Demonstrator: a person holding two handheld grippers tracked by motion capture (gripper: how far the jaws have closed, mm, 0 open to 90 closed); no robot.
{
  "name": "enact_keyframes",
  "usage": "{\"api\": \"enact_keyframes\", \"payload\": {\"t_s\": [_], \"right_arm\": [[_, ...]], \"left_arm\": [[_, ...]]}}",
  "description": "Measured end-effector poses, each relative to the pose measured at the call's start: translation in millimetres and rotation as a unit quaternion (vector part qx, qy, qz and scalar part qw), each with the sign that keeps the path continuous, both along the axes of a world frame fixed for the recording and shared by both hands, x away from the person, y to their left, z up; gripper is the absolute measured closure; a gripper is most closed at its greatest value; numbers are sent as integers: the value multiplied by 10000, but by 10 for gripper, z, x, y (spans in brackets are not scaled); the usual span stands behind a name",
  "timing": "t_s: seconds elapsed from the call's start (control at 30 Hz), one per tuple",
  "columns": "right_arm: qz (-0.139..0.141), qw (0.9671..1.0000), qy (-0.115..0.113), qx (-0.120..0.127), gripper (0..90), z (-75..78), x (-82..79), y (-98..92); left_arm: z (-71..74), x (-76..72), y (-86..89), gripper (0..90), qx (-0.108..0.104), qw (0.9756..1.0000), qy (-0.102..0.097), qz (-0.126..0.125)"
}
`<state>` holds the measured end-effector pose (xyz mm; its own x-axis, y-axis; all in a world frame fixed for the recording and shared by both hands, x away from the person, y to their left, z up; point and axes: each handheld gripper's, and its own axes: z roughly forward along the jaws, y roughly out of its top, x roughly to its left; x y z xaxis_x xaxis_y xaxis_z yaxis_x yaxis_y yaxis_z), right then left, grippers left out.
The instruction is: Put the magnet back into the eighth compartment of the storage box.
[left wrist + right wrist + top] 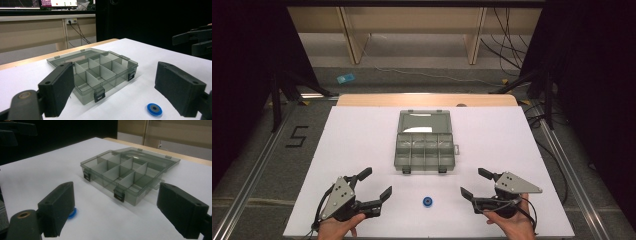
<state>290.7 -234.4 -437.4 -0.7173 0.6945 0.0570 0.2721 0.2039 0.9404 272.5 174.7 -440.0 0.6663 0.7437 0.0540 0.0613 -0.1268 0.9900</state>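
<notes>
Risk noted: both the left gripper (373, 183) and right gripper (474, 183) stand spread and empty, so a careless pinch could skid the small blue ring-shaped disc (427, 201) lying flat just before the open smoky-grey plastic compartment box (424, 141).

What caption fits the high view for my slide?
Two open claws, left and right, flank a blue ring before an open, empty compartment box.
</notes>
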Motion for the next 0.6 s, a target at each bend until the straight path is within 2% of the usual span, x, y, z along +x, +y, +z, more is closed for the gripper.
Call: {"api": "enact_keyframes", "payload": {"t_s": [0.13, 0.2, 0.47, 0.57, 0.6], "right_arm": [[62, 9999, 90, -85, 158, 5, -6, 8], [17, 9999, 82, -129, 158, 2, -4, 14], [82, 9998, 88, -178, 159, 6, 0, 34], [98, 9997, 27, -220, 160, 5, 6, 51], [155, 9994, 54, -306, 160, 19, 7, 54]], "left_arm": [[1, 2, 2, 157, 18, 10000, -15, 0], [-4, -5, -6, 157, -38, 10000, 32, 2], [-1, 3, 1, 157, 11, 10000, -11, -10], [-8, -12, -15, 157, -100, 9999, 85, 5], [-6, -6, -8, 157, -53, 10000, 45, -3]]}}
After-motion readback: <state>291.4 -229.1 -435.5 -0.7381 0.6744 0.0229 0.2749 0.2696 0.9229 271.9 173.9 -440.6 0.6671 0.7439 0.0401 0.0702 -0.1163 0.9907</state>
